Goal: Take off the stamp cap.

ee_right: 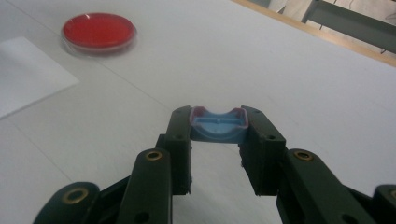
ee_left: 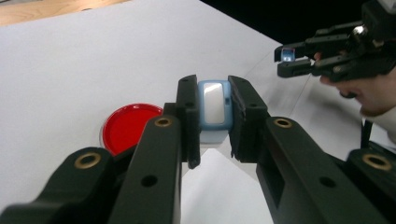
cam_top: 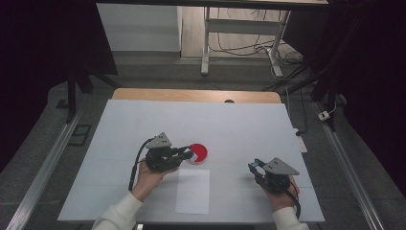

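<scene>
My left gripper (ee_left: 214, 93) is shut on a small pale blue block (ee_left: 215, 112) with a shiny white face, held upright between the pads. In the high view this gripper (cam_top: 188, 154) points right, its tips just beside a round red dish (cam_top: 199, 153). The dish (ee_left: 127, 127) lies on the table to the left of the jaws. My right gripper (ee_right: 217, 119) is shut on a small blue piece (ee_right: 218, 127) with a curved, reddish top edge. It hovers at the table's right (cam_top: 254, 165), apart from the dish (ee_right: 99, 29).
The table carries a white cover (cam_top: 239, 124), and a white paper sheet (cam_top: 193, 190) lies near its front edge between the hands. A wooden edge (cam_top: 191, 94) shows at the far side. Beyond it are desk legs (cam_top: 206, 43) and cables on the floor.
</scene>
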